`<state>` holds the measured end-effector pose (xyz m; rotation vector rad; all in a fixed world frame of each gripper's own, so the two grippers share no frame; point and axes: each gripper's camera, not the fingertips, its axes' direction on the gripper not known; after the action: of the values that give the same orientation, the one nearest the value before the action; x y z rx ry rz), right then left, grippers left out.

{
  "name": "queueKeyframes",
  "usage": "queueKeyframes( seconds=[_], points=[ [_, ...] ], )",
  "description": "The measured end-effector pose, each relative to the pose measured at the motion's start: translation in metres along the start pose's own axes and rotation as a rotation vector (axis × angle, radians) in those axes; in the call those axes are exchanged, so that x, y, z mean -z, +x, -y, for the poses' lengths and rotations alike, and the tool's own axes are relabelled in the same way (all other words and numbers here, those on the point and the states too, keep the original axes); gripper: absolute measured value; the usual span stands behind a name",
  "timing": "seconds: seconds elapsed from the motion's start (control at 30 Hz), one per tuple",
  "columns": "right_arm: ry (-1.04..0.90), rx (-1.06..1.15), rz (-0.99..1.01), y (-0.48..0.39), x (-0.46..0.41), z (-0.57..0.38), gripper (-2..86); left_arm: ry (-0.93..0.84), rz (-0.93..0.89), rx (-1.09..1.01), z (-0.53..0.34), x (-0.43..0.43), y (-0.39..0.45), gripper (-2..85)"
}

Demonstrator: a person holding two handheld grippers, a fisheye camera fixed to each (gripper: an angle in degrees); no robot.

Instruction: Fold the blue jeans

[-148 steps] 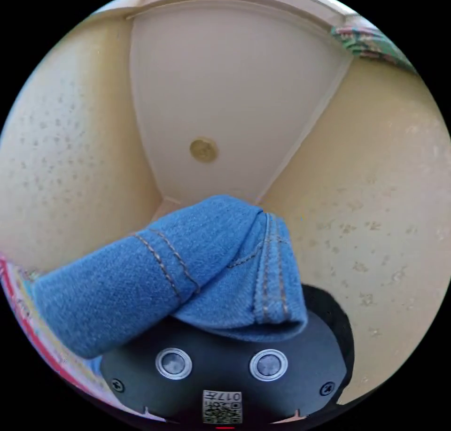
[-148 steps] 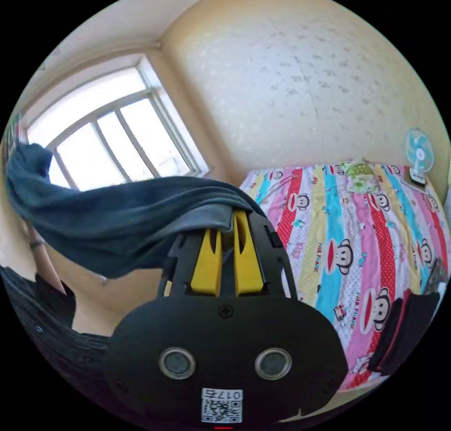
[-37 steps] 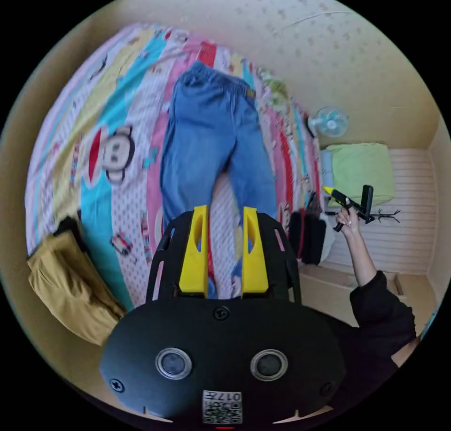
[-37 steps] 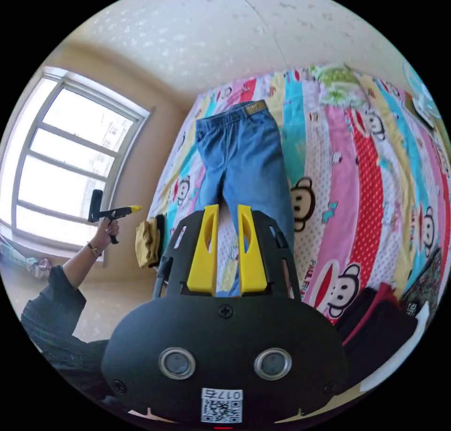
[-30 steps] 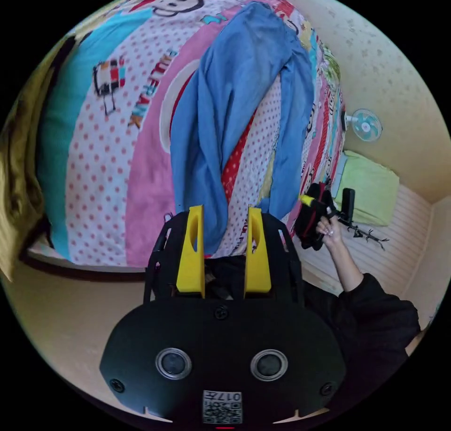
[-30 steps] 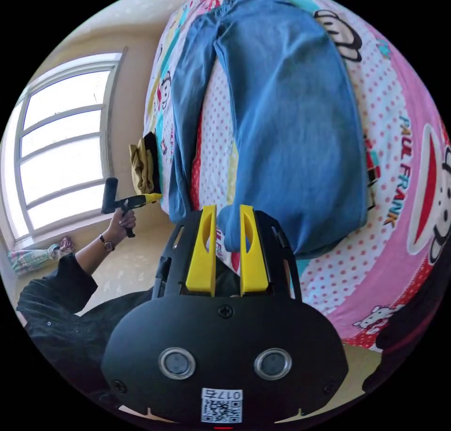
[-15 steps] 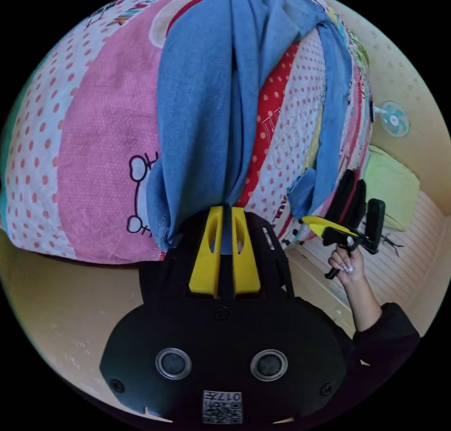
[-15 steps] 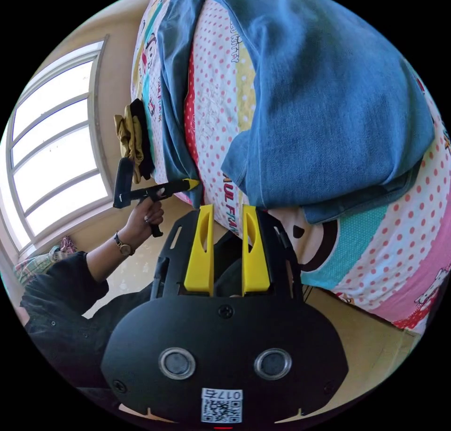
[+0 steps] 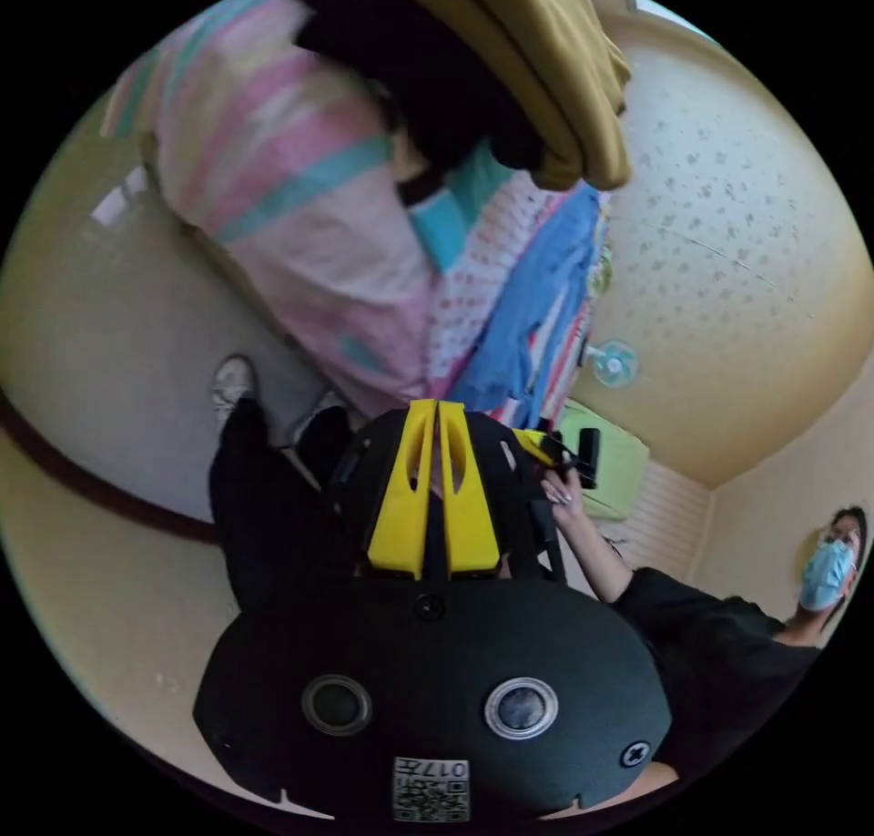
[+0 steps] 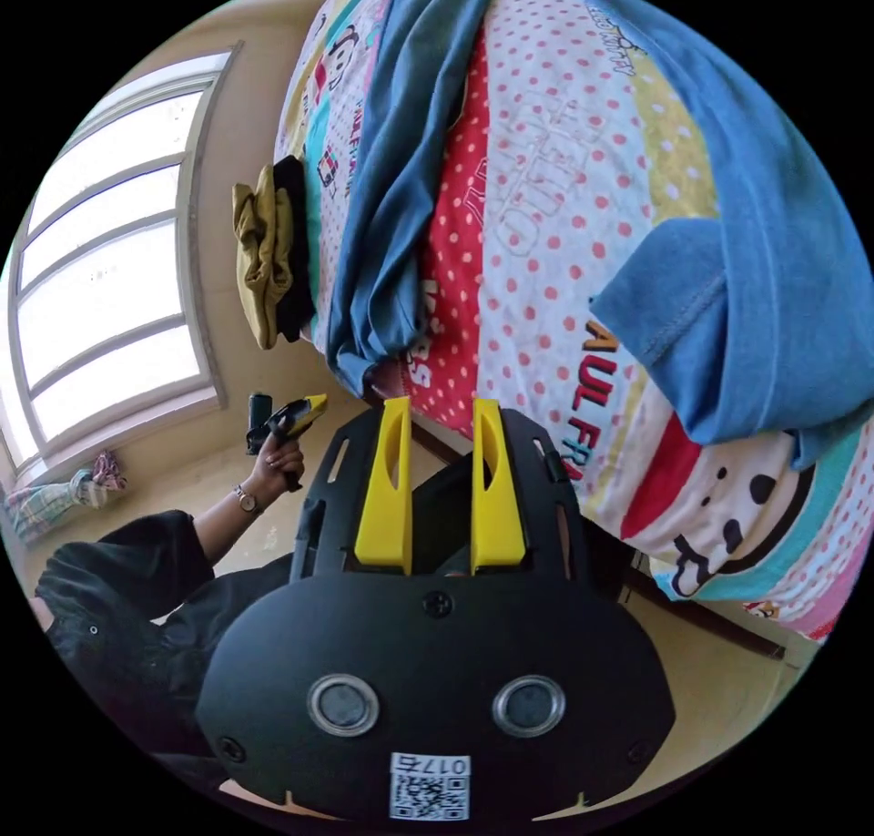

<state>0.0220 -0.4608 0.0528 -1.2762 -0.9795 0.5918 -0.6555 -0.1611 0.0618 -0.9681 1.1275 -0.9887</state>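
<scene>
The blue jeans [image 10: 765,262] lie along the striped cartoon bedsheet [image 10: 537,226], their two legs spread apart. One leg [image 10: 387,208] ends bunched at the bed's edge; the other has its hem turned back. My right gripper [image 10: 435,408] hovers open just off the bed's edge between the legs, with nothing between its jaws. My left gripper [image 9: 433,408] has its yellow jaws pressed together with no cloth between them. In the right gripper view a hand holds the left gripper [image 10: 312,403] below the bed's edge, apart from the near leg. The jeans [image 9: 533,312] look small and far in the left gripper view.
A mustard garment [image 10: 258,258] on dark cloth sits at the bed's corner near the window [image 10: 100,262]. The person's legs and a shoe [image 9: 230,382] stand on the floor beside the bed. A small fan [image 9: 613,362] and a green cushion [image 9: 619,463] are beyond.
Half a second ago the left gripper was shut on the near leg's hem at the bed's edge; now it is lower, away from the bed, with no denim in it. The right gripper stays open.
</scene>
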Motion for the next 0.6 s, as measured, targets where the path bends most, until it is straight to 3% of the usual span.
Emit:
queueKeyframes(
  seconds=[0.13,0.27,0.47,0.53,0.6],
  points=[
    [0.088,0.091,-0.079,-0.021,-0.010,0.028,11.2,-0.056,-0.047,-0.096,0.017,0.010,0.007,12.1],
    [-0.003,0.115,-0.181,-0.022,-0.031,0.063,9.4,-0.102,-0.099,-0.181,0.043,-0.013,0.030,15.5],
    [-0.119,0.278,0.061,-0.047,0.010,0.067,3.2,-0.279,-0.174,-0.201,0.078,-0.047,0.037,1.7],
    [-0.096,0.331,0.150,-0.057,0.035,0.058,2.9,-0.341,-0.459,-0.287,0.079,-0.026,0.033,0.5],
    [-0.072,0.363,0.234,-0.065,0.059,0.048,2.8,-0.338,-0.598,-0.349,0.076,0.003,0.030,0.1]
  ],
)
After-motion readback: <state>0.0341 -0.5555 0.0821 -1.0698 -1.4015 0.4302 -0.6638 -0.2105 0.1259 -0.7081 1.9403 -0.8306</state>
